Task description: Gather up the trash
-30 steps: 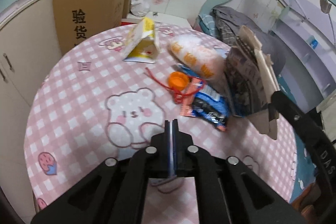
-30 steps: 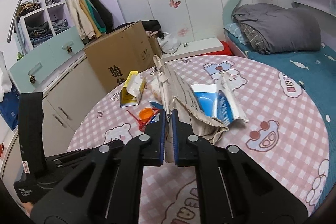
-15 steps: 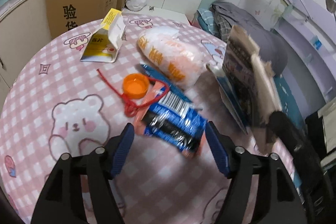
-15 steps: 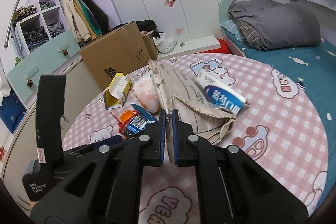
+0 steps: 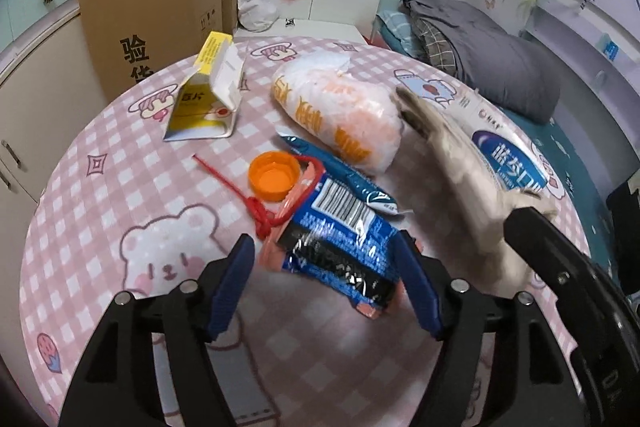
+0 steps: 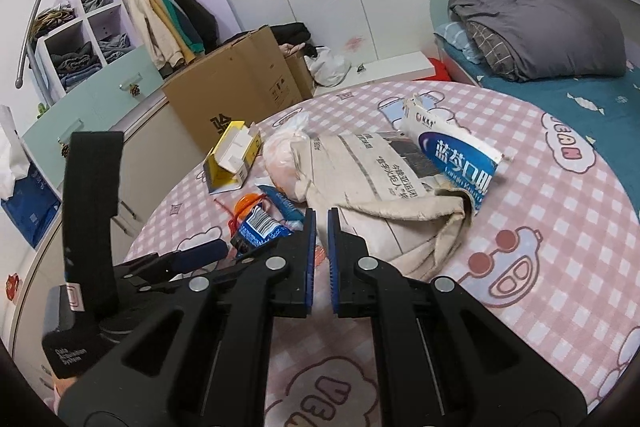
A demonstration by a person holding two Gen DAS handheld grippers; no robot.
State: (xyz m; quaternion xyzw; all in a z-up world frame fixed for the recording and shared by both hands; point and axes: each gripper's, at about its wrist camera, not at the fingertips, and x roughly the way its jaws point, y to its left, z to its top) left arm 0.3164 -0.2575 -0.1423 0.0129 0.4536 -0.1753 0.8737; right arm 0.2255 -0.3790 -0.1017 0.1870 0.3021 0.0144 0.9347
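Note:
A blue snack wrapper (image 5: 340, 227) lies on the pink checked table (image 5: 100, 187), and my left gripper (image 5: 324, 251) stands open with a finger on each side of it, pads not pressing. Beyond it lie an orange cap (image 5: 274, 181), a red string (image 5: 236, 187), a narrow blue wrapper (image 5: 340, 175), a white-and-orange plastic bag (image 5: 340, 115) and a torn yellow carton (image 5: 208, 99). My right gripper (image 6: 320, 221) is shut on the near edge of a slumped paper bag (image 6: 380, 187), which has a blue-and-white box (image 6: 460, 163) sticking out of its mouth.
A large cardboard box (image 6: 236, 95) stands beyond the table's far left edge, with cupboards and shelves behind it. A bed with a grey quilt (image 6: 540, 27) is at the right. The left gripper's body (image 6: 92, 207) stands close at the right gripper's left.
My left gripper went from shut to open and moved forward until its fingers straddle the blue wrapper. The paper bag in my right gripper tipped from upright down onto the table.

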